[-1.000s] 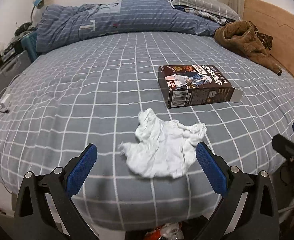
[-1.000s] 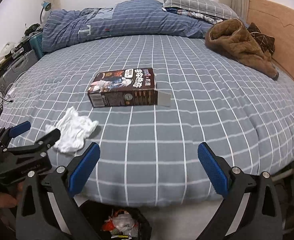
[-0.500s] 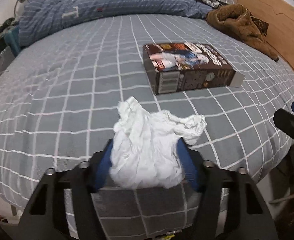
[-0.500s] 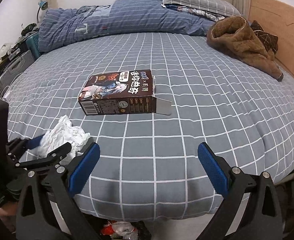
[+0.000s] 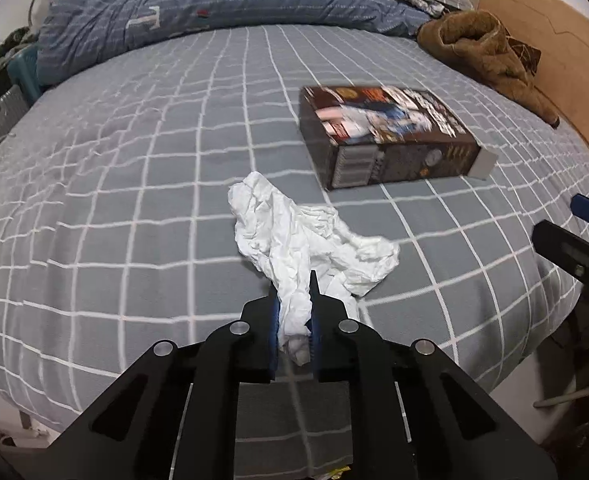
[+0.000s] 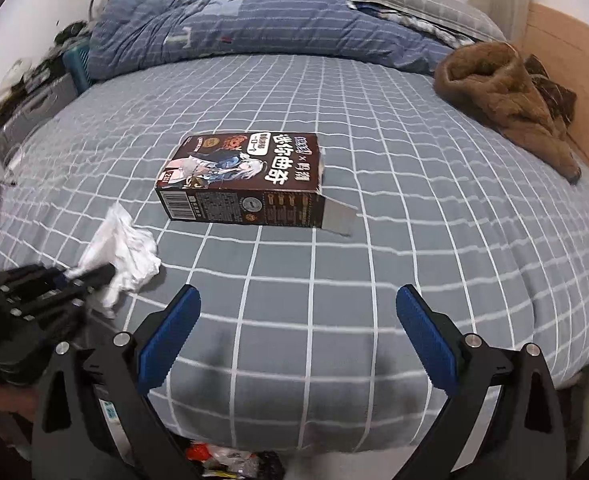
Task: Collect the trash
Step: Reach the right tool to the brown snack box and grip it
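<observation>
A crumpled white tissue (image 5: 306, 240) lies on the grey checked bed near its front edge. My left gripper (image 5: 293, 304) is shut on the tissue's near end; the rest spreads out beyond the fingers. The tissue (image 6: 122, 248) and the left gripper (image 6: 88, 276) also show at the left of the right wrist view. A dark brown cookie box (image 5: 382, 136) with an open flap lies on the bed behind the tissue; it sits mid-frame in the right wrist view (image 6: 242, 184). My right gripper (image 6: 296, 312) is open and empty above the bed's front edge, short of the box.
A brown fleece garment (image 6: 506, 96) lies at the bed's right by the wooden headboard (image 5: 550, 40). A blue duvet (image 6: 234, 20) and pillows are heaped at the far side. A bin with trash (image 6: 226, 460) sits below the bed edge. Clutter stands at the left.
My left gripper moved forward around the tissue and closed on it. My right gripper moved a little closer to the box and stayed open.
</observation>
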Tool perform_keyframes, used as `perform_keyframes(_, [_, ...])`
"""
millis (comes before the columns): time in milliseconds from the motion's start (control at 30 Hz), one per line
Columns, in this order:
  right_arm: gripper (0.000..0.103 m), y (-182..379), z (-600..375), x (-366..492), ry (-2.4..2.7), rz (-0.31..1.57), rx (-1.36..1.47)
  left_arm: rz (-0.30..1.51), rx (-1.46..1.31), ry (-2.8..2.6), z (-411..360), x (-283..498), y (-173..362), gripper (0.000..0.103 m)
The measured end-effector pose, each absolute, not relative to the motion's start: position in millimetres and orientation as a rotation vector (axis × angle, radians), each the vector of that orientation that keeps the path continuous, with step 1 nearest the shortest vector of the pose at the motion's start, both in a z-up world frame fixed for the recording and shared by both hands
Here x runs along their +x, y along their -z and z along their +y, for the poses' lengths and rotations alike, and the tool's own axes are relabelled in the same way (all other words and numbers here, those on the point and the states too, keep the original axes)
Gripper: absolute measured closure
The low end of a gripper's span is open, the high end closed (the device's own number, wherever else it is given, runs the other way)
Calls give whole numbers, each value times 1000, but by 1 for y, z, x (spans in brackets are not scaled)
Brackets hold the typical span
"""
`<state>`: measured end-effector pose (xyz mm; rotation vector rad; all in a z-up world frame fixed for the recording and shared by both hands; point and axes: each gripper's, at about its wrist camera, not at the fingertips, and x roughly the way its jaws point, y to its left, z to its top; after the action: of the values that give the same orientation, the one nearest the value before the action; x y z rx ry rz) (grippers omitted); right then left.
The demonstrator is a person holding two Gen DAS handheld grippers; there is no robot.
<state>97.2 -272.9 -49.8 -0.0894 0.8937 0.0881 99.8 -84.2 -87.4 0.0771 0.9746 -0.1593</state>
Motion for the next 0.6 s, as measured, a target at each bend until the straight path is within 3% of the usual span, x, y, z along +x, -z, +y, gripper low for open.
perform_keyframes(367, [9,31,-205,189,-404,906,-695,928,28,63,-27,115,64,92])
perform_keyframes(600, [9,51,-170,231,-598,1028,-933,921,-6,34,0,122,58,92])
